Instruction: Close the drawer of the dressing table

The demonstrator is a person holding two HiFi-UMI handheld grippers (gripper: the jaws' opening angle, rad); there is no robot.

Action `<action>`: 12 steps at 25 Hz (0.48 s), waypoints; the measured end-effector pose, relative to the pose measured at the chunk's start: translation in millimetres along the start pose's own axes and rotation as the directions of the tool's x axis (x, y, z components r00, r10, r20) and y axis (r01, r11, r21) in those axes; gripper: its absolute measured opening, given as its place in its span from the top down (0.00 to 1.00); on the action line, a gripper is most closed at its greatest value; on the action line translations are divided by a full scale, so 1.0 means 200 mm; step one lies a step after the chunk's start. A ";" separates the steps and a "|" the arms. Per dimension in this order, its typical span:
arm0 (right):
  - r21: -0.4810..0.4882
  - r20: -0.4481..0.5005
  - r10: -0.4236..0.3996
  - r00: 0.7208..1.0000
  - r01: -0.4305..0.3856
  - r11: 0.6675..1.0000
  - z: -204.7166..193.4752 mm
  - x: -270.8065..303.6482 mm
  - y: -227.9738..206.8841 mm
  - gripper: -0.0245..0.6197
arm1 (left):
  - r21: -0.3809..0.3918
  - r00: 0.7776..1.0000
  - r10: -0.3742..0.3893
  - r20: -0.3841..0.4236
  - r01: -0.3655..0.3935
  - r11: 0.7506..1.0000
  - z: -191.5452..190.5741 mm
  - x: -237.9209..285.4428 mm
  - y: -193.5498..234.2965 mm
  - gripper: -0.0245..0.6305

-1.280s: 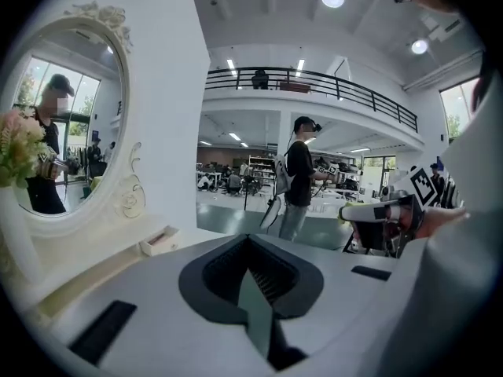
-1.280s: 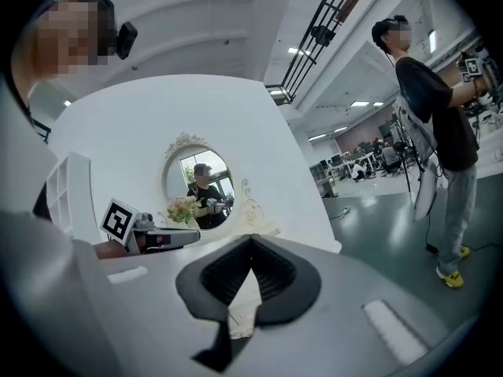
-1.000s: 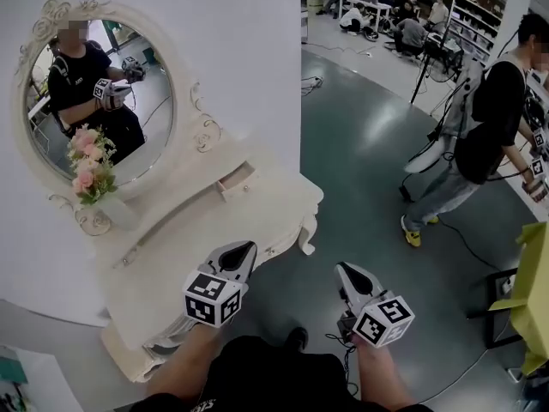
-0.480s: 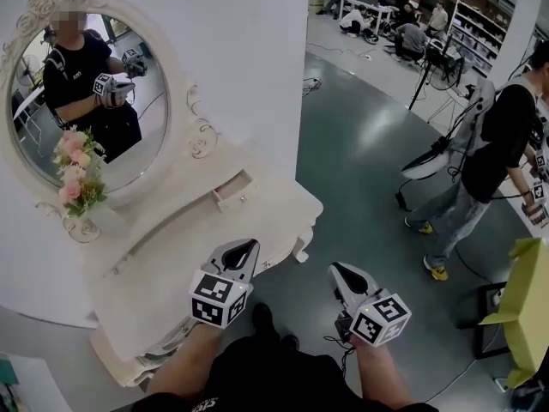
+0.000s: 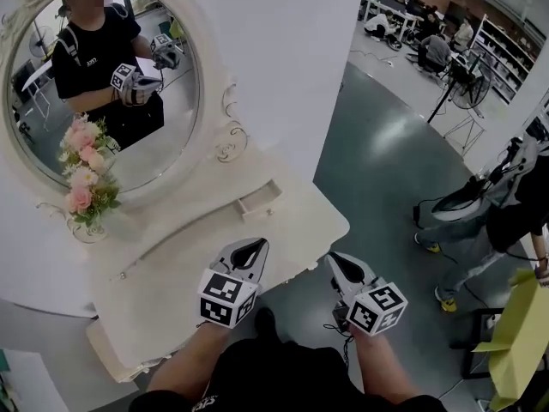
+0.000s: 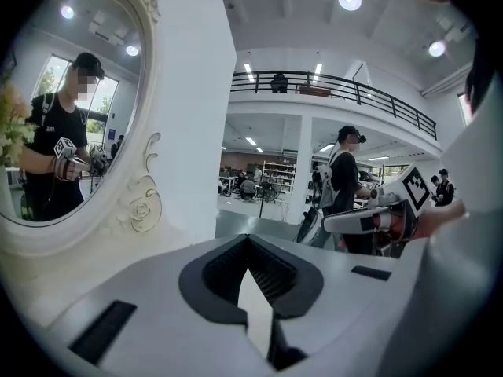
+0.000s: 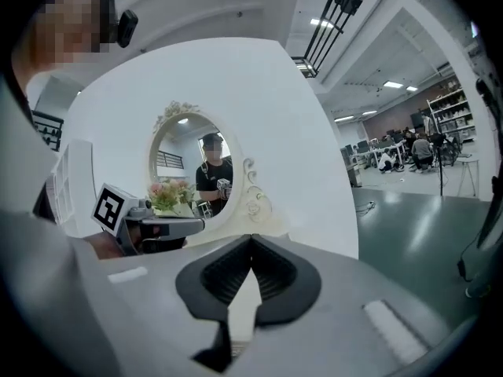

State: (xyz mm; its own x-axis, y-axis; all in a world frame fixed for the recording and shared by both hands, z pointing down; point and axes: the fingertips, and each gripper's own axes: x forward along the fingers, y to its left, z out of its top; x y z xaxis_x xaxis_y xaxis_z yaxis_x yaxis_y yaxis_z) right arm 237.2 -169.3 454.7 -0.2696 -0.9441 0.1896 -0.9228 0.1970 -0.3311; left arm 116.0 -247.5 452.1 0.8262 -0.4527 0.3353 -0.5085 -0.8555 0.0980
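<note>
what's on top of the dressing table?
Pink flowers by the mirror, and a small drawer pulled partly out. The left gripper hides part of the front edge; drawer's inside not visible.

Against wall point(image 5: 283, 58): table point(image 5: 197, 269), mirror point(image 5: 103, 84) at its back. On table, before mirror's left: flowers point(image 5: 84, 178). On back ledge, right of mirror: drawer point(image 5: 260, 201), sticking out forward. At table's near edge: left gripper point(image 5: 254, 246). Right of it, over floor point(image 5: 386, 170): right gripper point(image 5: 334, 258). Far right: person point(image 5: 502, 217).
</note>
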 end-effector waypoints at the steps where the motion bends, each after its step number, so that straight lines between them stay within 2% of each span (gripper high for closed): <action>1: -0.002 -0.016 -0.002 1.000 0.002 1.000 -0.01 0.05 -0.01 0.95 | -0.006 1.000 0.000 -0.002 0.000 1.000 -0.01 0.01 0.03 0.95; 9: -0.025 -0.098 0.013 0.995 -0.015 1.000 -0.06 0.31 -0.01 0.95 | -0.099 0.999 0.049 -0.008 -0.049 0.994 -0.06 0.03 0.26 0.95; 10: -0.030 -0.113 0.015 0.993 -0.018 0.999 -0.07 0.34 -0.03 0.93 | -0.109 0.998 0.054 -0.011 -0.055 0.992 -0.07 0.03 0.28 0.95; 11: -0.035 -0.130 0.021 0.991 -0.026 0.999 -0.09 0.38 -0.03 0.86 | -0.119 0.998 0.060 -0.013 -0.061 0.991 -0.08 0.03 0.29 0.95; 12: -0.038 -0.146 0.031 0.989 -0.037 0.999 -0.10 0.41 -0.04 0.85 | -0.129 0.998 0.066 -0.014 -0.067 0.989 -0.08 0.03 0.31 0.95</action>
State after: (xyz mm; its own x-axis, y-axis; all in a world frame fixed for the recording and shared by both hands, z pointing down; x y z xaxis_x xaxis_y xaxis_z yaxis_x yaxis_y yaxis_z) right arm 216.9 -243.6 491.6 -0.3352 -0.8889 0.3124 -0.9221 0.2415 -0.3022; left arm 86.0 -298.7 475.6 0.7876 -0.5044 0.3539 -0.5897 -0.7836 0.1955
